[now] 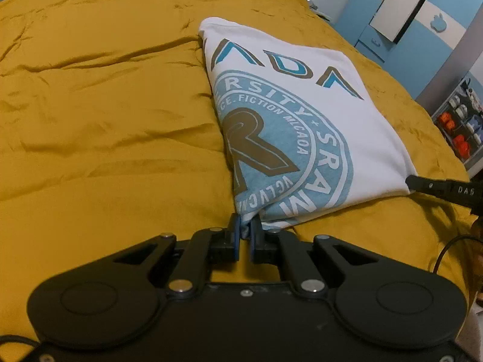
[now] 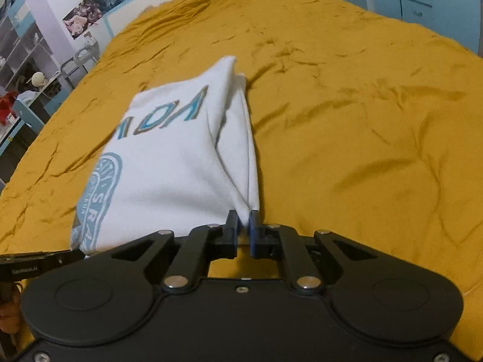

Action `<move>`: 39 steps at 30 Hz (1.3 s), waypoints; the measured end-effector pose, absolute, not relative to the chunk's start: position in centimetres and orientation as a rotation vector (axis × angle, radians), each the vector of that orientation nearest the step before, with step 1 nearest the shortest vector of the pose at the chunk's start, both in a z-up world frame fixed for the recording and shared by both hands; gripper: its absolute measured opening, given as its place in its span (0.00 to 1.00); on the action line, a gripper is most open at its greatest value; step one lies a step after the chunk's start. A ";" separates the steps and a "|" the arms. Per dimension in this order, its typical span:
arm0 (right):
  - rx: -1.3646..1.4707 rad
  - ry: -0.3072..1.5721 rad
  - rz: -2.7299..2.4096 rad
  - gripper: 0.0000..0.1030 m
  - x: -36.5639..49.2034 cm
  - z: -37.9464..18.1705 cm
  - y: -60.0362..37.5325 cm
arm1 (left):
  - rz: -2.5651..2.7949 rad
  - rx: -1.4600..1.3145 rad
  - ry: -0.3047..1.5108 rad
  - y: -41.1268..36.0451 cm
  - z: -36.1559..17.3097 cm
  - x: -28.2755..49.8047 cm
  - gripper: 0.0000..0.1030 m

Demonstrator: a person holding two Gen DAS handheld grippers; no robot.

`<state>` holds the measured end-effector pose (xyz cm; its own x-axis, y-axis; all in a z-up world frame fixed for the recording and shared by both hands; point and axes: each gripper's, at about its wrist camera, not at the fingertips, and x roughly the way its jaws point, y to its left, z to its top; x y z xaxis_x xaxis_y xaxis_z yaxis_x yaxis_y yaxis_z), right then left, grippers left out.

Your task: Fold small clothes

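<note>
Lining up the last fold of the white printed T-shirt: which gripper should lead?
Probably neither alone. The left gripper and right gripper are each shut on a near corner of the T-shirt, over the mustard bedspread. If one must lead, left: its view shows the shirt's far edge more clearly.

A wrinkled mustard-yellow bedspread (image 1: 105, 105) covers the bed; blue-and-white wardrobe doors (image 1: 422, 24) and grey open shelving (image 2: 27, 51) stand beyond its edges.

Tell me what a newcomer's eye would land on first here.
The white T-shirt with its big blue round print, partly folded, mid-bed. Then the mustard-yellow bedspread filling both views. Last, the left claw and right claw, each shut on a near corner.
</note>
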<state>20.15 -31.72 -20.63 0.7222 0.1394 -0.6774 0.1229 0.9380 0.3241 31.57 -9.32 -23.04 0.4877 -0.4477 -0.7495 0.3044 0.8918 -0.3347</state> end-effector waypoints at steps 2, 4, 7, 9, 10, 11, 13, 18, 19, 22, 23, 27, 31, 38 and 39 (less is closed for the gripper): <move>0.371 0.770 0.010 0.05 20.2 -20.4 -31.7 | -0.466 -0.190 0.965 -8.9 -22.5 31.8 0.05; 0.342 0.770 0.014 0.10 20.1 -19.7 -31.5 | -0.470 -0.191 0.957 -8.6 -21.4 31.4 0.07; 0.287 0.697 0.016 0.38 19.2 -17.6 -31.1 | -0.457 -0.191 0.902 -7.9 -19.3 30.4 0.14; 0.273 0.637 0.046 0.47 18.8 -15.9 -30.6 | -0.462 -0.216 0.868 -7.6 -18.0 30.1 0.30; 0.265 0.622 0.061 0.47 18.9 -15.4 -30.3 | -0.459 -0.234 0.846 -7.7 -17.2 30.2 0.40; 0.258 0.610 0.077 0.47 19.2 -14.9 -30.0 | -0.464 -0.246 0.834 -7.9 -16.8 30.5 0.42; 0.251 0.595 0.111 0.47 20.1 -14.3 -29.0 | -0.474 -0.270 0.825 -8.6 -16.4 31.5 0.42; 0.213 0.601 0.142 0.47 22.7 -14.9 -27.1 | -0.500 -0.344 0.845 -11.0 -17.3 34.0 0.42; 0.213 0.611 0.145 0.47 23.2 -15.3 -26.9 | -0.501 -0.353 0.852 -11.5 -17.6 34.5 0.42; 0.211 0.647 0.143 0.47 24.2 -16.3 -27.0 | -0.491 -0.366 0.889 -12.2 -18.9 35.3 0.42; 0.212 0.657 0.141 0.47 24.4 -16.6 -27.0 | -0.487 -0.367 0.896 -12.2 -19.2 35.4 0.42; 0.223 0.688 0.133 0.45 25.0 -17.9 -27.6 | -0.492 -0.358 0.914 -12.4 -20.2 35.8 0.43; 0.231 0.700 0.125 0.40 25.1 -18.8 -28.2 | -0.503 -0.369 0.924 -12.2 -21.1 36.2 0.44; 0.264 0.715 0.098 0.40 25.1 -19.6 -29.4 | -0.504 -0.389 0.926 -12.1 -21.1 36.2 0.43; 0.262 0.717 0.099 0.41 25.1 -19.3 -29.4 | -0.500 -0.395 0.925 -12.1 -20.6 36.2 0.45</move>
<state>25.12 -29.36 -19.32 0.7510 0.1784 -0.6357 0.0000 0.9628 0.2701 36.18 -12.11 -20.58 0.5027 -0.5658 -0.6535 0.2370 0.8173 -0.5252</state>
